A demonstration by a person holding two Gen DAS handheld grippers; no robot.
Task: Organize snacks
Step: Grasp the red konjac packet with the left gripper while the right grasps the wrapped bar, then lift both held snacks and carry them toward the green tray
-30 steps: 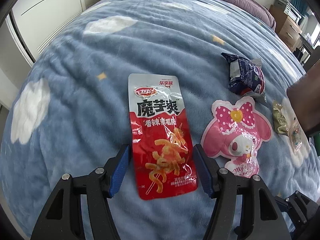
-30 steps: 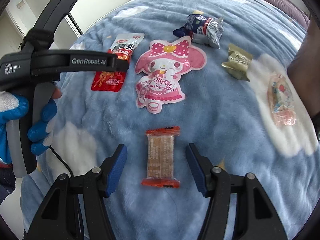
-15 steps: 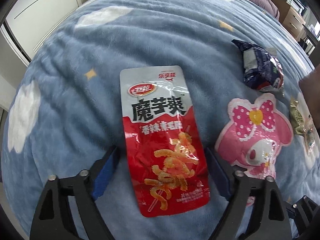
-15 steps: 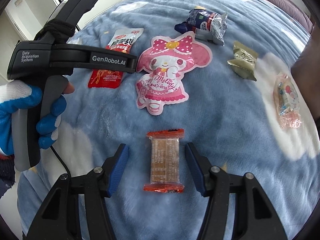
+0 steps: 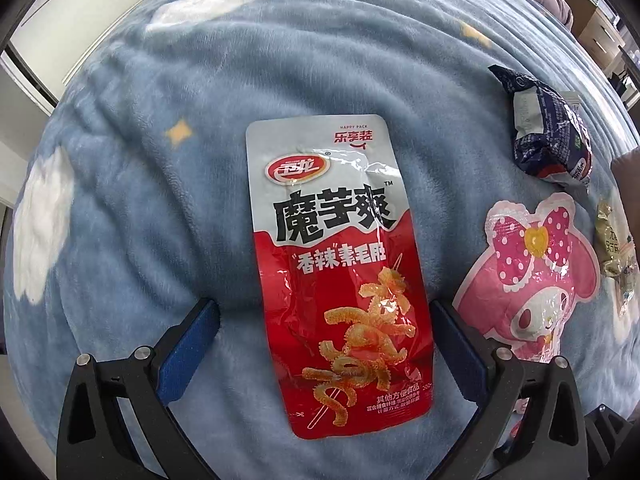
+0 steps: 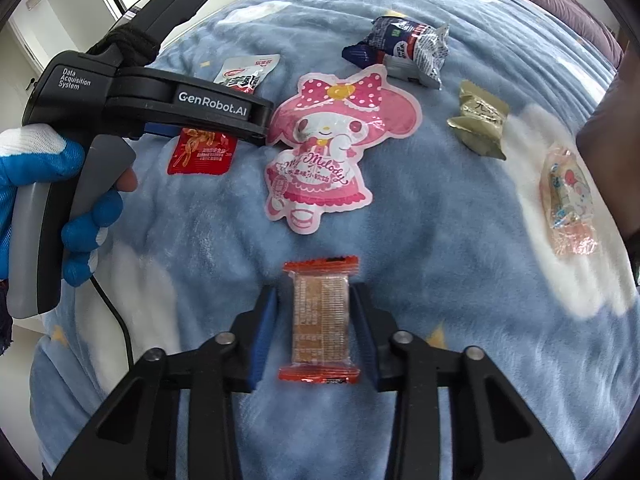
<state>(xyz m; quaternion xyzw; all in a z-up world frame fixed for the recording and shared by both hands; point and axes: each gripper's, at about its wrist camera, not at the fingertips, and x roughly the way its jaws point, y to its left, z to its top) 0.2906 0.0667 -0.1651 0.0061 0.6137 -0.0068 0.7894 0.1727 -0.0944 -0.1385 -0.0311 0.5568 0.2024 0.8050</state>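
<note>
Your left gripper [image 5: 324, 320] points steeply down at the fleecy blue blanket with white clouds [image 5: 160, 160], its blue-padded jaws opening and spread wide to either side of the flat red-and-silver foil snack pouch printed with black characters [image 5: 340, 280]; the pouch lies flat between them and neither pad presses on it. Just right of that pouch lies the pink, character-shaped candy bag with a polka-dot bow [image 5: 528, 280], and beyond it, farther away, the crumpled dark-blue-and-silver wrapper [image 5: 548, 136]. Your right gripper [image 6: 316, 300] sits nearer you, its jaws closing on the small clear biscuit packet with orange crimped ends [image 6: 320, 324], the blue pads right up against its long sides. From this view the pink bag lies beyond the biscuit, a gold-green foil sweet [image 6: 480, 120] far right of it, and a clear pink-printed candy packet [image 6: 568, 204] on a white cloud at the right edge. Your blue-and-white gloved left hand [image 6: 48, 184] grips the handle at the left.
</note>
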